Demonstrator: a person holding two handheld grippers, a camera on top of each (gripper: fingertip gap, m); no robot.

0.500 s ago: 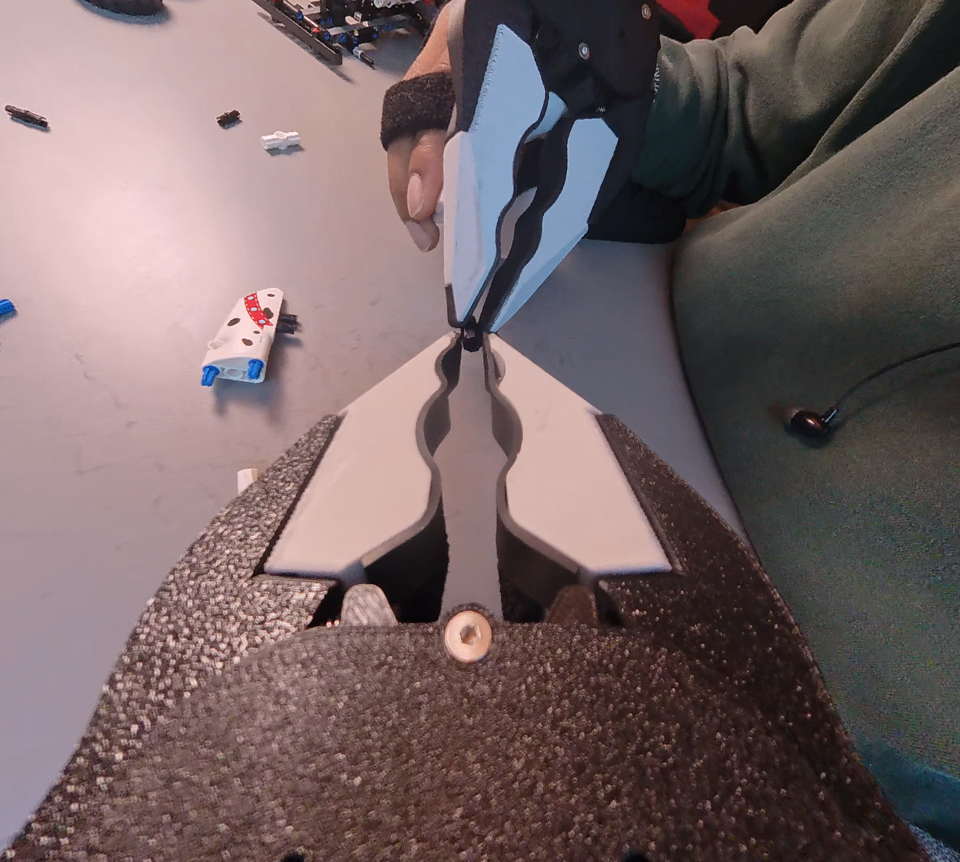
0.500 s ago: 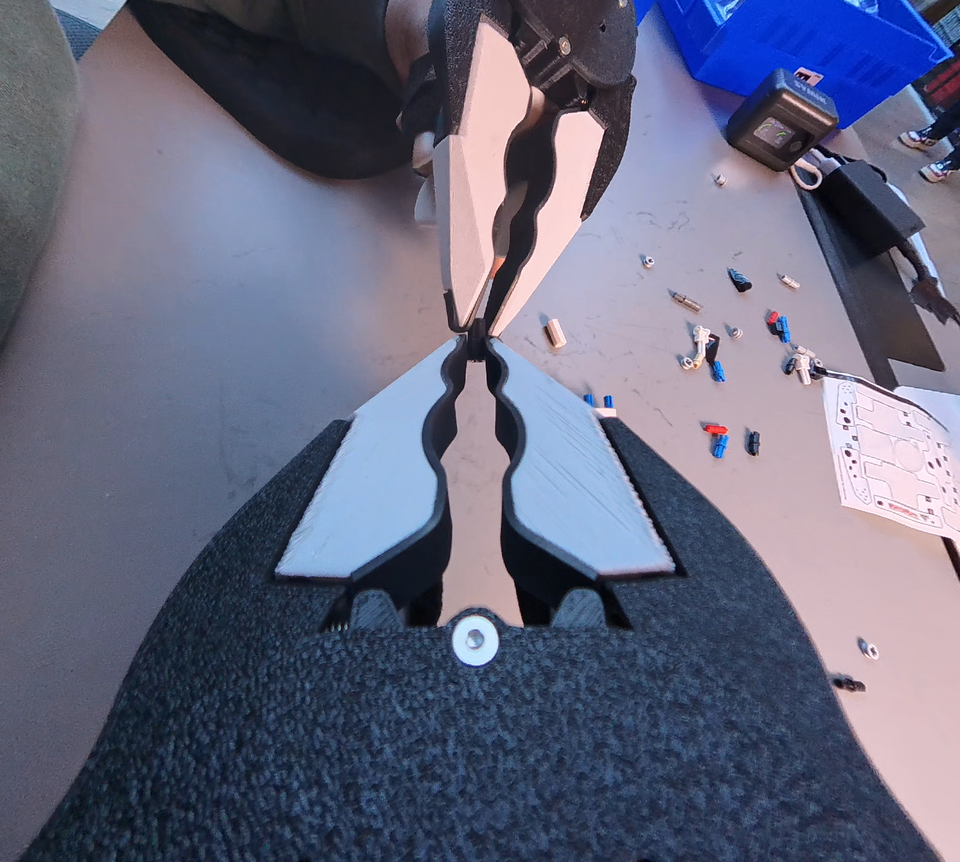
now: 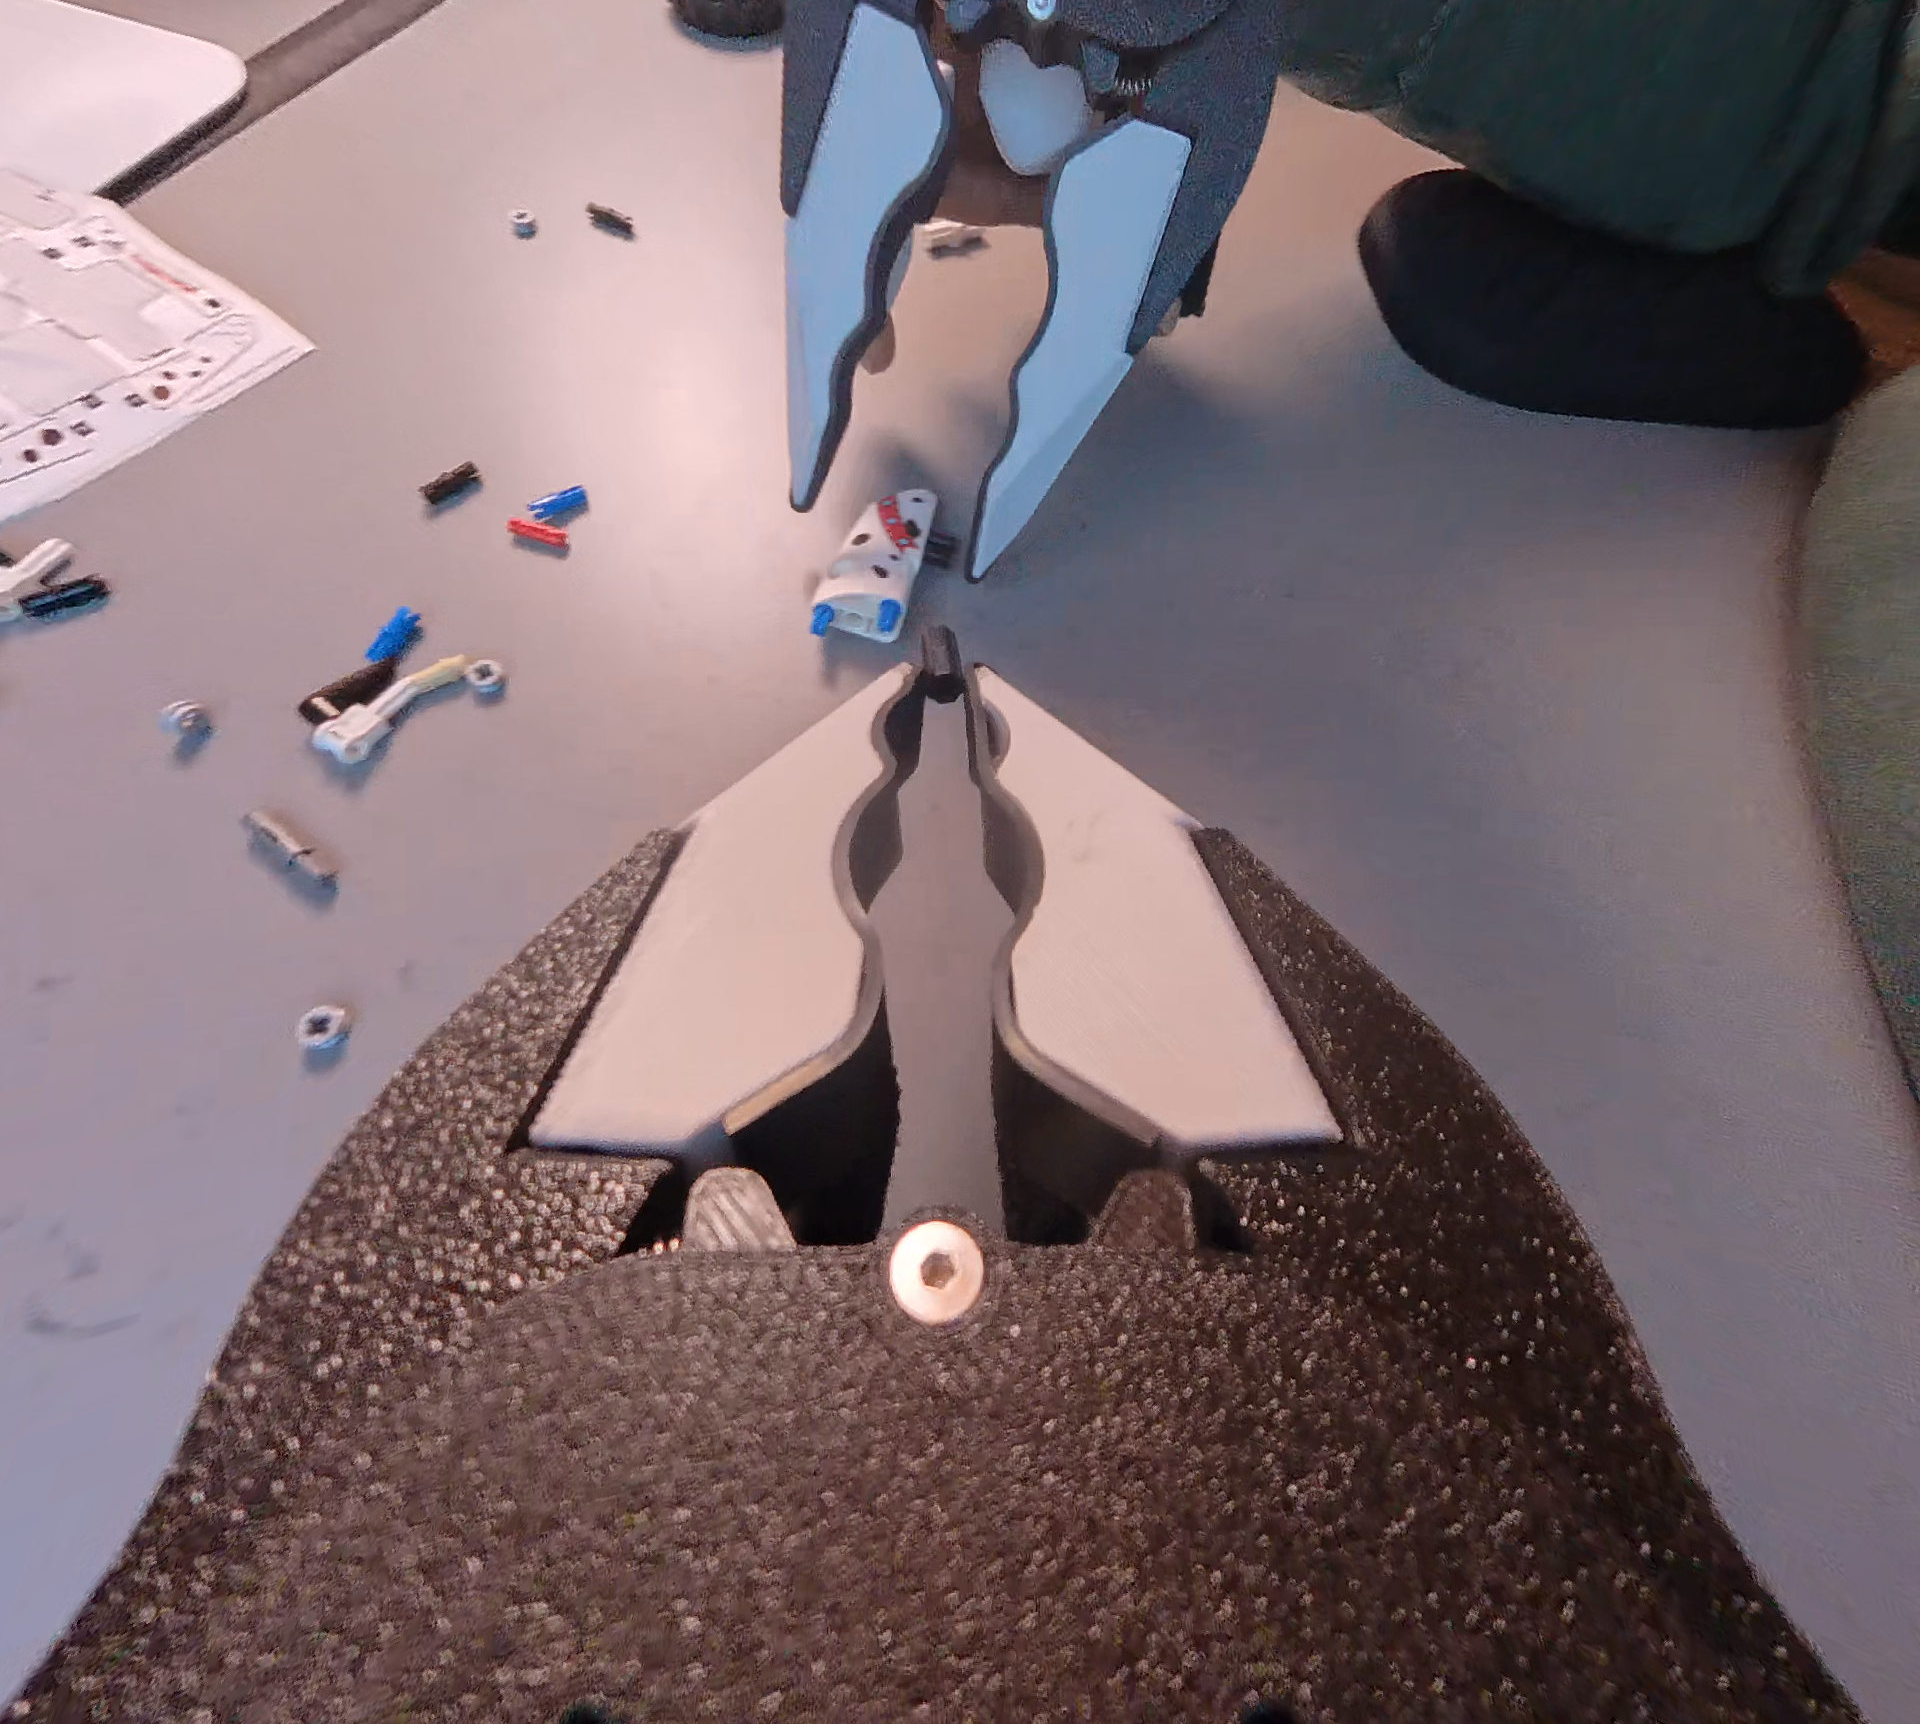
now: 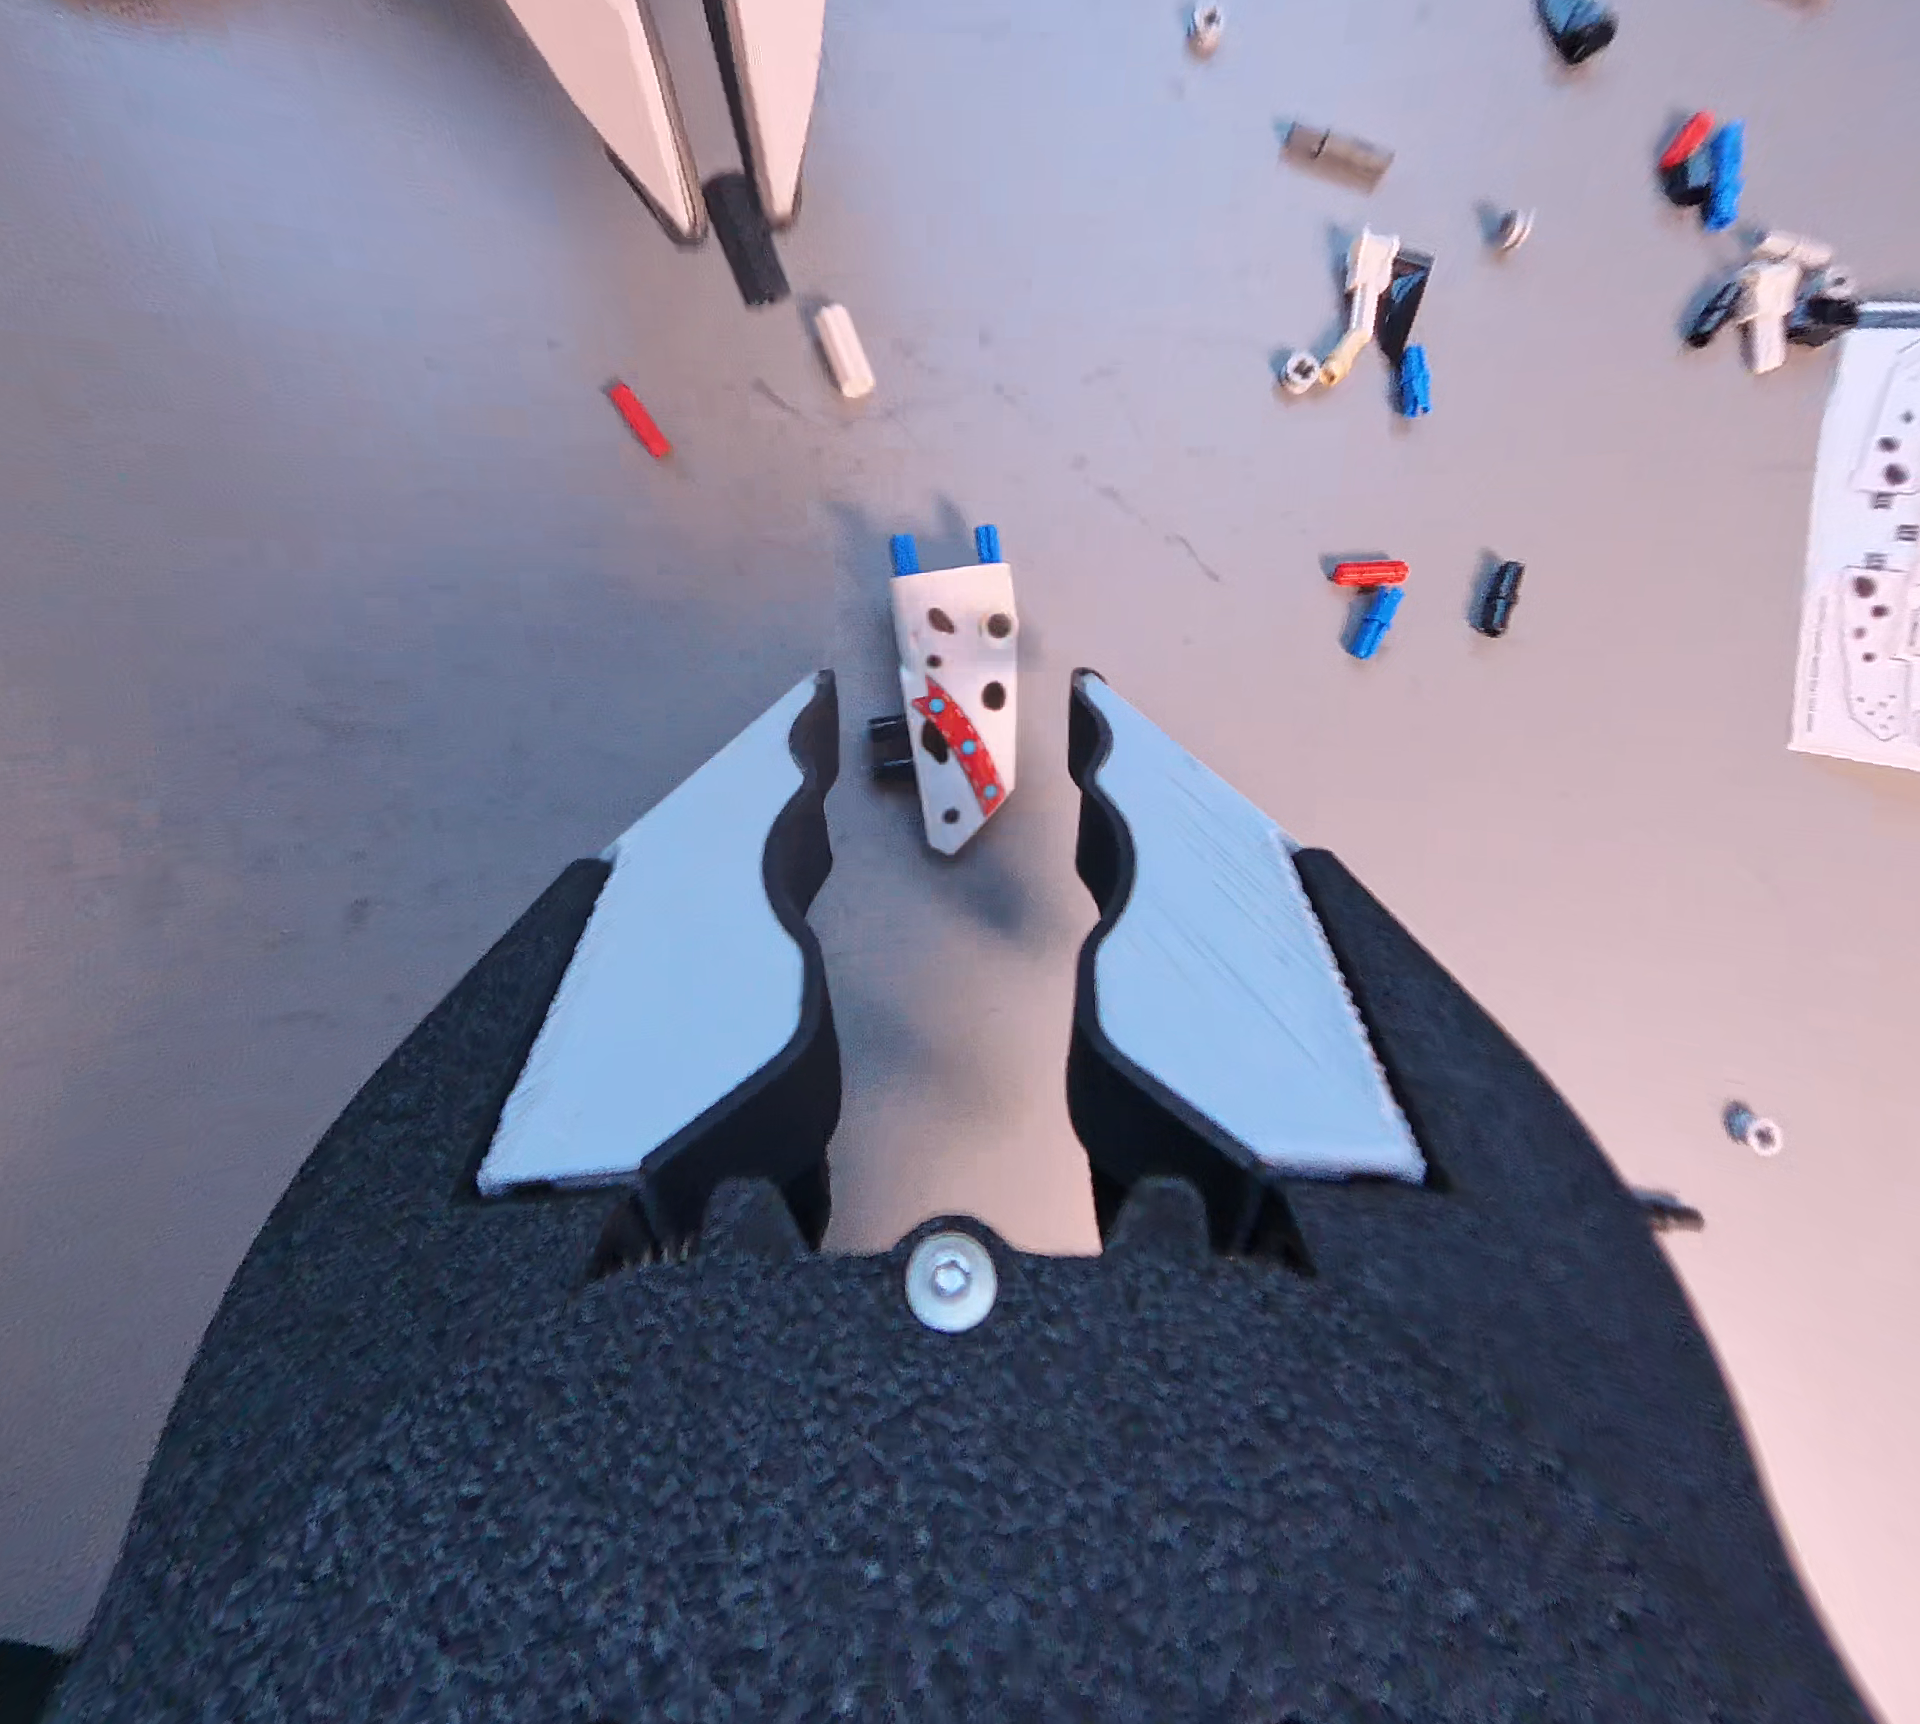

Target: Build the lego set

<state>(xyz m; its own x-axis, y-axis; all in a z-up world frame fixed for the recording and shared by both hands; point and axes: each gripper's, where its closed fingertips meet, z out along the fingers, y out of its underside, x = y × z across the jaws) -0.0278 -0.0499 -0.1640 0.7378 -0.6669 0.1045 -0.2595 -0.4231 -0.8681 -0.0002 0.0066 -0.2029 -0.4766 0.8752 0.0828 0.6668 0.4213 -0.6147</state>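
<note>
Two risks stood out. The left gripper (image 3: 943, 687) pinched a small black pin (image 3: 940, 661) only at its tips; it could slip. The right gripper (image 4: 951, 687), spread wide, straddled the white spotted panel (image 4: 956, 708) on the table (image 4: 312, 635) and could knock it.

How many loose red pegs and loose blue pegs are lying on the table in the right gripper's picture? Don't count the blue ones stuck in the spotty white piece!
Red pegs: 3
Blue pegs: 3
Total: 6
</note>
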